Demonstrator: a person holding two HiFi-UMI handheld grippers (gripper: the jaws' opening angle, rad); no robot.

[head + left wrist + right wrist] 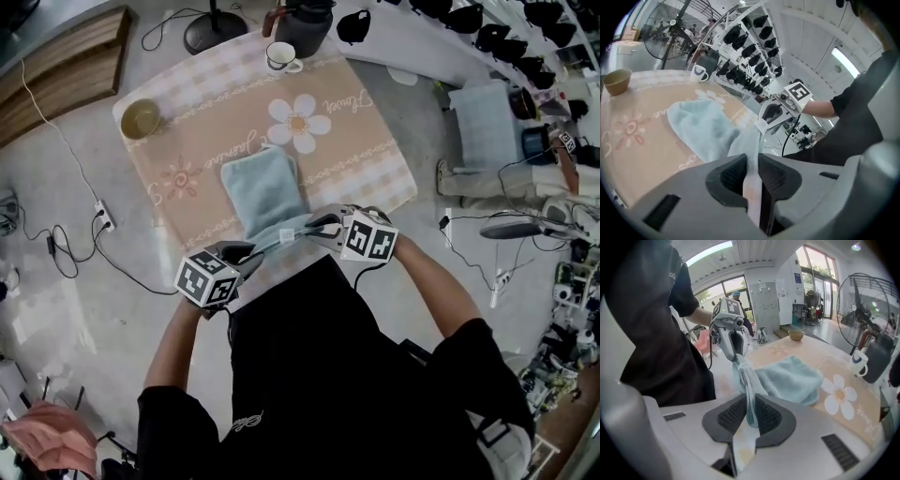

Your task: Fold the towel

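Towel (265, 186) at frame centre looked soft, light and limp. Left gripper (752, 176) and right gripper (750, 411) each pinched nearly closed on a near-edge corner, probably the best hold.

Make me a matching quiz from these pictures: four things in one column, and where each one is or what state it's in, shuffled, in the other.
Things:
1. towel
2. bowl
3. mug
4. left gripper

Places or states:
A. at the far edge of the table, beside the dark jug
B. shut on a towel edge
C. on the table's far left corner in the head view
D. light blue, its near edge held up off the table

Pairs: 1-D, 2-C, 3-A, 4-B
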